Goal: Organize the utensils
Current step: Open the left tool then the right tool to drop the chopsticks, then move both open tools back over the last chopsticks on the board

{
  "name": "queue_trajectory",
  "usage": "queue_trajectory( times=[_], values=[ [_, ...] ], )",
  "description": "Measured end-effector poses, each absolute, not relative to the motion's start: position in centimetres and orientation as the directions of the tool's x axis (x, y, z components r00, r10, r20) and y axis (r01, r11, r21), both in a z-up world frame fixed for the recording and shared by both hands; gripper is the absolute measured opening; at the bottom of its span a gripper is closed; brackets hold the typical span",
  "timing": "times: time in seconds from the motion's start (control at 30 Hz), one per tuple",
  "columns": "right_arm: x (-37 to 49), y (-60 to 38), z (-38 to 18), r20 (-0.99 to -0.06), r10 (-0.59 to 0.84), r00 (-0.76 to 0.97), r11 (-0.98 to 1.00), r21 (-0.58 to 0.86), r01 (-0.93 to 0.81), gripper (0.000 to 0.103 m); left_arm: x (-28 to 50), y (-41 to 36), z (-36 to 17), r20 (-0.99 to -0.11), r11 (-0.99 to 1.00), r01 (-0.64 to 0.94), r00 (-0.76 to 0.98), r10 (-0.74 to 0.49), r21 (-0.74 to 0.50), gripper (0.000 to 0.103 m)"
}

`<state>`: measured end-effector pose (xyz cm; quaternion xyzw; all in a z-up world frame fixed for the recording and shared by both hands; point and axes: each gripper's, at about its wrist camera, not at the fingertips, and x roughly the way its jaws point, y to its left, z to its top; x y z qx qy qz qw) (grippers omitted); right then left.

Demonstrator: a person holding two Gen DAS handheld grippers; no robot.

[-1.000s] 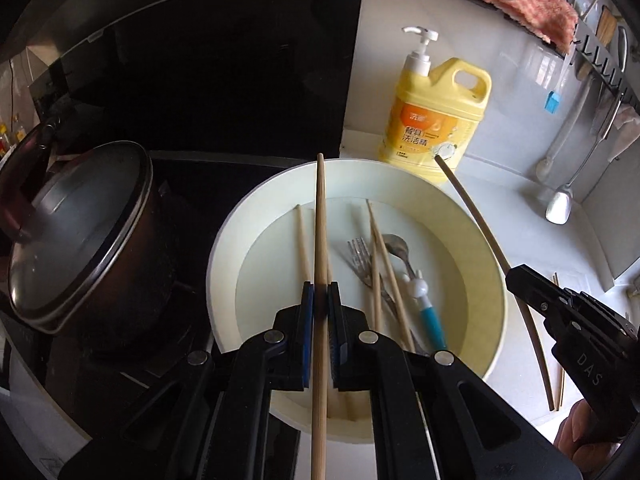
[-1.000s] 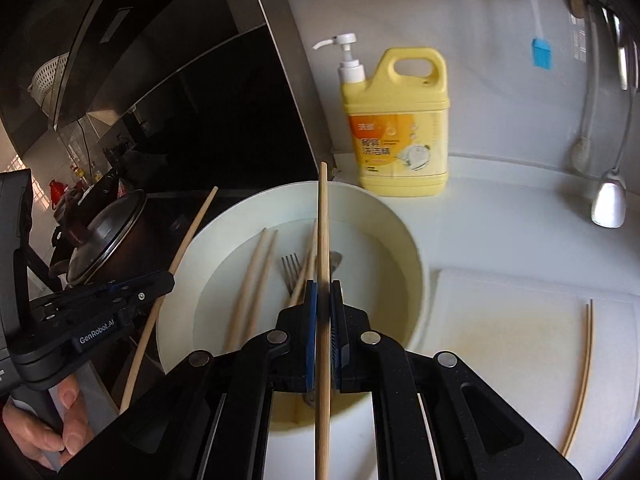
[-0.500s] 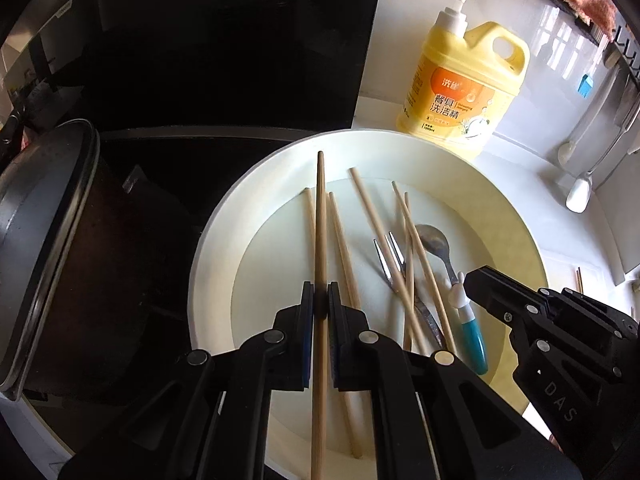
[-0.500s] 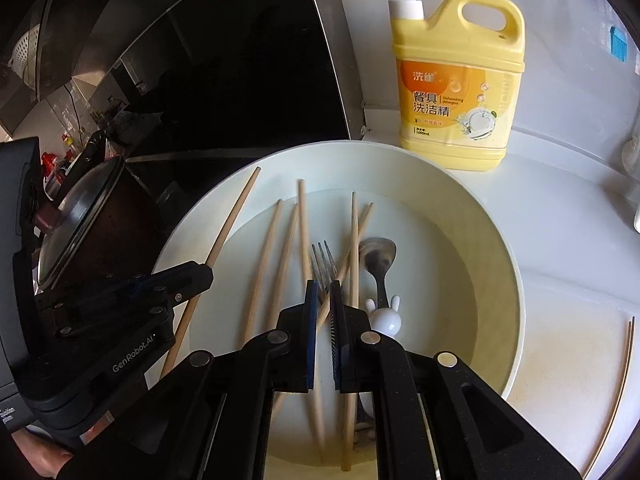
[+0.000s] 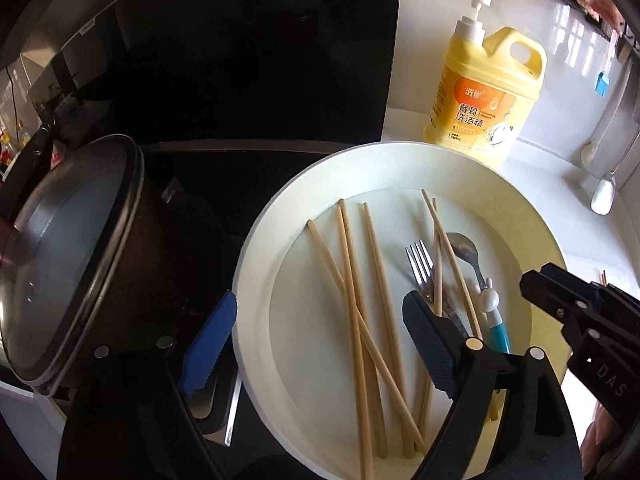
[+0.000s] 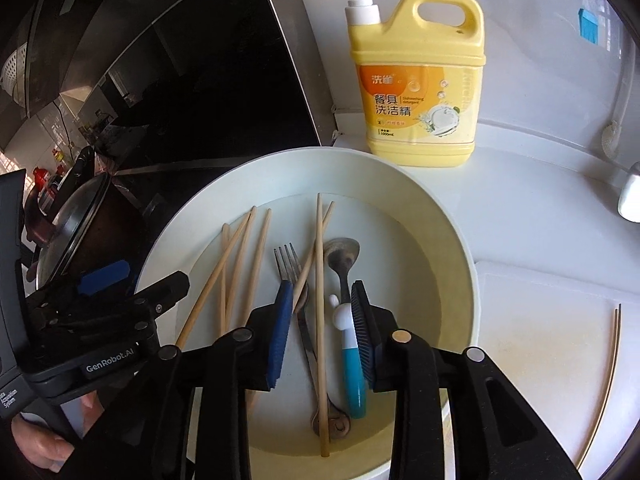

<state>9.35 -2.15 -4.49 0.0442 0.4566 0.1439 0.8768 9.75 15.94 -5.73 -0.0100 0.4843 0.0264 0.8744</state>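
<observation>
A wide white basin (image 5: 256, 264) (image 6: 448, 224) holds several wooden chopsticks (image 5: 352, 288) (image 6: 319, 280), a metal fork (image 5: 420, 264) (image 6: 289, 264), a metal spoon (image 5: 464, 246) (image 6: 342, 256) and a teal-handled utensil with a white rabbit top (image 5: 494, 320) (image 6: 352, 368). My left gripper (image 5: 320, 344) is open wide and empty over the basin's left side. My right gripper (image 6: 320, 320) is open and empty above the fork and one chopstick; it also shows in the left wrist view (image 5: 576, 312).
A yellow dish-soap bottle (image 5: 484, 92) (image 6: 420, 80) stands behind the basin. A lidded dark pot (image 5: 64, 256) sits on the black stove at left. A white cutting board (image 6: 552, 352) with a thin pair of chopsticks (image 6: 612, 364) lies at right. Utensils hang on the wall.
Both grippers opened and let go of their chopsticks, which now lie in the basin. Both grippers drew closer over the basin.
</observation>
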Motion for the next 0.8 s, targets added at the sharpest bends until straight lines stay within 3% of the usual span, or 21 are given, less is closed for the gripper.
queue_trajectory(
  times=[0.1,0.3,0.8],
  values=[
    [8.6,-2.9,-4.0,-0.781,0.279,0.559,0.96,0.206,-0.191,0.044,9.4,16.0,-5.4,-0.849,0.998,-0.055,0.526,0.045,0.019,0.089],
    [7.0,-3.5,-3.4,-0.781,0.257,0.57,0.966,0.197,-0.165,0.053,8.5,16.2,-4.7,-0.851,0.999,-0.047,0.523,0.044,0.022,0.094],
    [2.5,-5.7,-2.5,-0.781,0.149,0.607,0.985,0.169,-0.025,0.06,5.8,15.7,-4.0,-0.846,0.999,0.034,0.532,-0.023,-0.006,0.096]
  ],
)
